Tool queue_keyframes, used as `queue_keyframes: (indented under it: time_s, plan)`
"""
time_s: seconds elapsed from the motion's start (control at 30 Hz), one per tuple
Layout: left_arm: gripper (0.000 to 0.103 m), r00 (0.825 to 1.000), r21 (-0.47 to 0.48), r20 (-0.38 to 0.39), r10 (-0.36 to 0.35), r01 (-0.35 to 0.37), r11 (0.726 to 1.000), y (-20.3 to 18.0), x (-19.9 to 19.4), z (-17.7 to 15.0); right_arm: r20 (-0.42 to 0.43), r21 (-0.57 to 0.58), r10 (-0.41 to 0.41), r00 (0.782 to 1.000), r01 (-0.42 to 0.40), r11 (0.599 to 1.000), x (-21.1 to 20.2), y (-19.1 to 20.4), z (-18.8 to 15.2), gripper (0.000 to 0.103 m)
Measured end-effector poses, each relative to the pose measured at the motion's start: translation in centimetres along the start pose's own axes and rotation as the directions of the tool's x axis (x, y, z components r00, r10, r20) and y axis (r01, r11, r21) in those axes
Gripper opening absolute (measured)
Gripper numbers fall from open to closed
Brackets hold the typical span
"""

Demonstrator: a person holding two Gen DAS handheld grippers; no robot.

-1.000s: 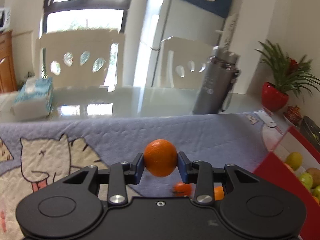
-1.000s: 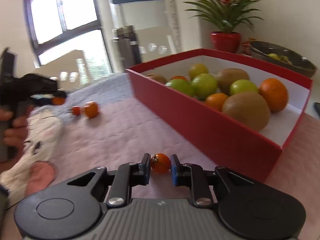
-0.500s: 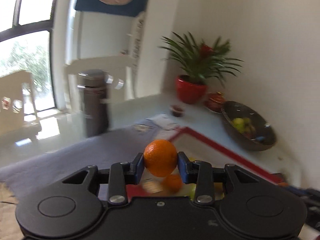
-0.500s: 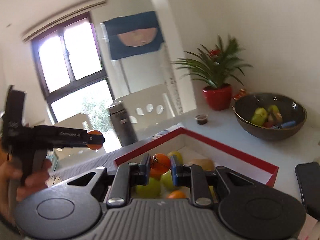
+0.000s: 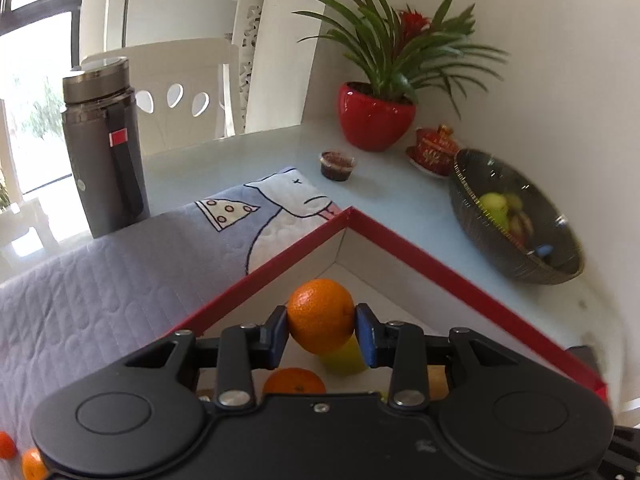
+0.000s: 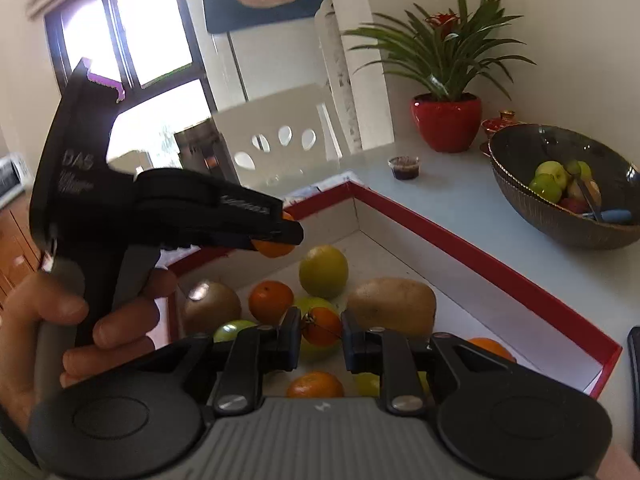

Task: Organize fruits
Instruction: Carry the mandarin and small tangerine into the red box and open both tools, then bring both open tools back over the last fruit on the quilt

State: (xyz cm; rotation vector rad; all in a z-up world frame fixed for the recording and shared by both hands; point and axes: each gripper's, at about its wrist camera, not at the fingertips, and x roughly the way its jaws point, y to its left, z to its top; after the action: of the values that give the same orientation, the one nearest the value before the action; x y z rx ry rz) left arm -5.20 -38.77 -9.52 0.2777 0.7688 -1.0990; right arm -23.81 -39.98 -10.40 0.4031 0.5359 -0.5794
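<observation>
My left gripper [image 5: 321, 330] is shut on an orange [image 5: 321, 315] and hangs over the far corner of the red box [image 5: 420, 258]. From the right wrist view the same left gripper [image 6: 276, 240] shows at the left, held in a hand, with the orange [image 6: 274, 249] above the box's fruit. My right gripper [image 6: 321, 330] is shut on a small red-orange tomato [image 6: 322, 326] over the red box [image 6: 460, 246]. Inside lie a yellow-green citrus [image 6: 323, 271], a tangerine [image 6: 271, 301], kiwis [image 6: 211, 307], a brown oval fruit [image 6: 392, 305] and green fruits.
A dark bowl [image 5: 516, 216] with apples sits right of the box. A red potted plant [image 5: 376, 120], a small cup [image 5: 337, 165] and a grey flask [image 5: 102, 152] stand on the glass table. Two small orange fruits [image 5: 20, 456] lie on the quilted mat [image 5: 100, 280].
Both grippers swung right from over the mat to above the red box, each keeping its fruit. The right gripper also rose from low beside the box wall.
</observation>
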Motion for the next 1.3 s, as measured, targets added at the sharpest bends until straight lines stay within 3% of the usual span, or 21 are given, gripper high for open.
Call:
queue_keyframes:
  time_s: [0.57,0.6,0.63,0.67,0.87,1.0,1.13,1.3]
  plan:
    - [0.043,0.994,0.126,0.002,0.113,-0.112,0.986,-1.1,1.3,-0.3,-0.060,-0.006,-0.049,0.997,0.049,0.999,1.3,0.2,0.1,0.025]
    - [0.057,0.993,0.133,0.006,0.116,-0.116,0.984,-1.2,1.1,-0.3,-0.059,0.000,-0.047,0.997,0.047,0.999,1.3,0.2,0.1,0.025]
    - [0.067,0.993,0.139,0.014,0.114,-0.115,0.984,-1.1,0.7,-0.4,-0.054,0.012,-0.037,0.998,0.038,0.999,1.1,0.1,0.1,0.032]
    - [0.072,0.993,0.147,0.036,0.110,-0.114,0.983,-1.1,0.2,-0.5,-0.049,0.035,-0.029,0.998,0.030,0.999,0.9,-0.2,0.1,0.040]
    - [0.073,0.990,0.157,0.113,0.089,-0.107,0.982,-1.0,-4.8,-0.8,0.003,0.091,-0.005,1.000,0.005,0.996,-1.7,-0.4,-0.4,0.040]
    - [0.075,0.983,0.149,0.161,0.087,-0.111,0.983,-0.1,-9.0,-1.6,0.024,0.068,0.039,0.999,-0.040,0.997,-4.0,1.1,-0.9,0.040]
    - [0.075,0.967,0.123,0.208,0.148,-0.176,0.977,1.9,-13.6,-2.9,0.058,-0.010,0.090,0.994,-0.089,0.996,-6.6,4.3,-1.0,0.042]
    - [0.075,0.932,0.040,0.243,0.268,-0.286,0.957,6.3,-19.6,-3.9,0.076,-0.095,0.202,0.977,-0.194,0.976,-8.4,9.3,-1.3,0.046]
